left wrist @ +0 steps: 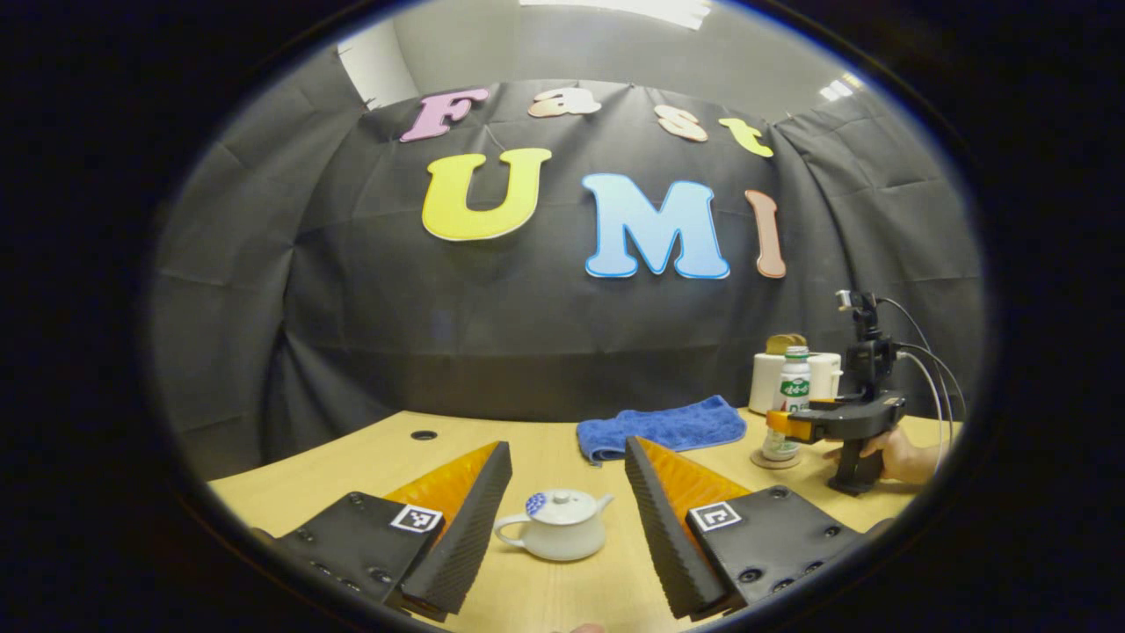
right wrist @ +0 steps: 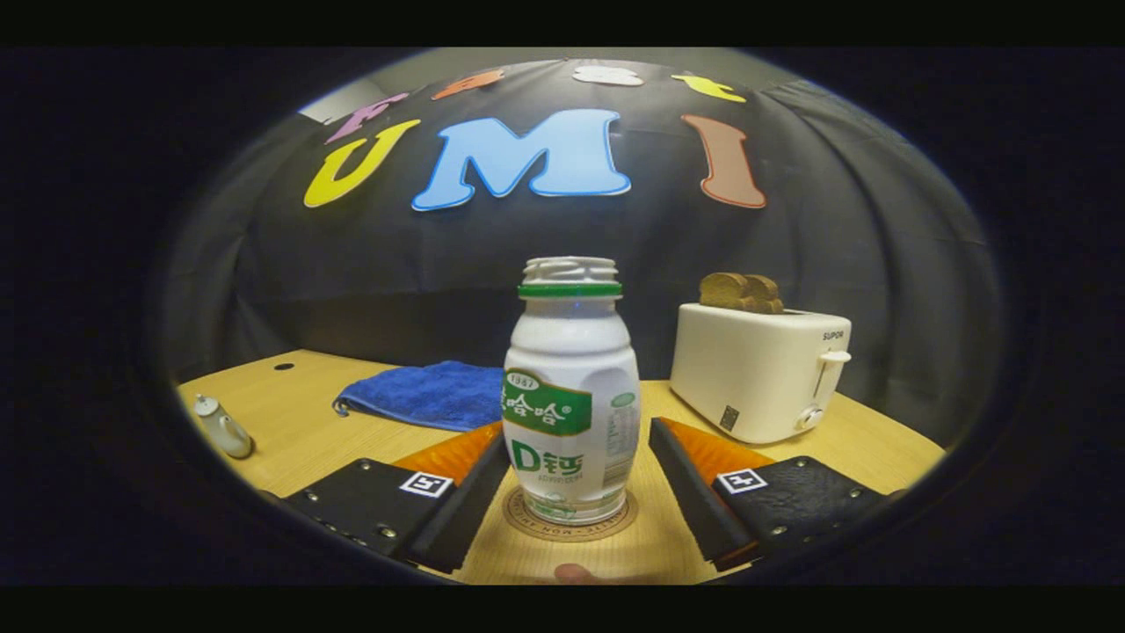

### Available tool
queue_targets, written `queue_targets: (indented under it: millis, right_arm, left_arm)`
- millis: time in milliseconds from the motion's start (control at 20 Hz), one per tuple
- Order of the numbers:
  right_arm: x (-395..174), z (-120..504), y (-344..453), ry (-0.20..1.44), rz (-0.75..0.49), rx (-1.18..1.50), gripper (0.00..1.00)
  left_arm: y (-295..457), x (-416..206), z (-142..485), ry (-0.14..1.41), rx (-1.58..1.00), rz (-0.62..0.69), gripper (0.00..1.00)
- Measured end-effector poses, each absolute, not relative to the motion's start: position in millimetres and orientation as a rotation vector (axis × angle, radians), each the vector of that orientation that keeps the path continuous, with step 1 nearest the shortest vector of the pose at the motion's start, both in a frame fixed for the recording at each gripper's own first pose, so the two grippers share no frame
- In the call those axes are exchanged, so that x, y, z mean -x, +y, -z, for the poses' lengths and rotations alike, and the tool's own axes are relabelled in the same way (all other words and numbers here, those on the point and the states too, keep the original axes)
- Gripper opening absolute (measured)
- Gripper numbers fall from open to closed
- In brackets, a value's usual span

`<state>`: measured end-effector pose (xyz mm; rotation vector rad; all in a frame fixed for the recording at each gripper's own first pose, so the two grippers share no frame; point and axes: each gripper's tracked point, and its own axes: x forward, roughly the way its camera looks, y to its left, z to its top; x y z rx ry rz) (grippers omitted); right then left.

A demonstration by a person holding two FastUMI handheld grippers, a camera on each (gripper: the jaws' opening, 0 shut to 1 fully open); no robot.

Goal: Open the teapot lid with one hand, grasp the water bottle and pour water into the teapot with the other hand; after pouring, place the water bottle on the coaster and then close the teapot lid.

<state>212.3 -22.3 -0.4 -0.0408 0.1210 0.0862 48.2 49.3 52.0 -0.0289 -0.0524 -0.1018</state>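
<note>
A pale wooden table (left wrist: 545, 457) fronts the black cloth wall; the left gripper (left wrist: 562, 492) hangs with fingers apart either side of the lidded teapot (left wrist: 555, 525), not touching it; the right gripper (right wrist: 576, 475) stands spread around the water bottle (right wrist: 571, 396), upright on its coaster (right wrist: 569, 525); a blue towel (right wrist: 426, 393) and toaster (right wrist: 758, 369) lie behind.

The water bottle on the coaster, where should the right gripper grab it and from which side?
Grip the water bottle on its straight body, below the narrow neck, coming in level from the near side. It stands upright on the coaster, already between the open right gripper's fingers.
</note>
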Motion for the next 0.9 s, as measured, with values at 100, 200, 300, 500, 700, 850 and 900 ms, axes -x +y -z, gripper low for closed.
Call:
queue_targets:
  millis: [100, 200, 300, 500, 700, 850, 900]
  right_arm:
    - [-205.9, -5.2, -26.4, 0.105, -0.068, 0.076, 0.95]
    - [-191.5, -16.5, -25.2, 0.079, -0.082, 0.068, 0.96]
    - [-164.5, -35.7, -24.5, 0.03, -0.09, 0.049, 0.95]
    - [-78.4, -32.8, -10.9, 0.056, -0.06, -0.03, 0.95]
    - [-6.5, -5.7, 11.9, 0.072, -0.031, -0.044, 0.96]
    - [18.7, 2.7, 26.5, 0.061, -0.041, -0.02, 0.95]
    - [22.0, 1.5, 27.7, 0.035, -0.039, -0.009, 0.96]
  left_arm:
    - [47.2, -44.7, -52.9, -0.053, 0.027, 0.103, 0.89]
    - [45.9, -41.3, -56.0, -0.057, 0.028, 0.101, 0.89]
    - [44.3, -33.4, -61.5, -0.071, 0.028, 0.092, 0.89]
    - [-8.0, -18.7, -47.2, -0.065, 0.089, 0.154, 0.91]
    - [-57.1, -7.9, -18.0, -0.027, 0.062, 0.183, 0.98]
    - [-68.3, 3.9, -3.6, -0.009, 0.0, 0.163, 1.0]
    - [-68.9, 6.3, -8.0, -0.014, -0.002, 0.162, 0.99]
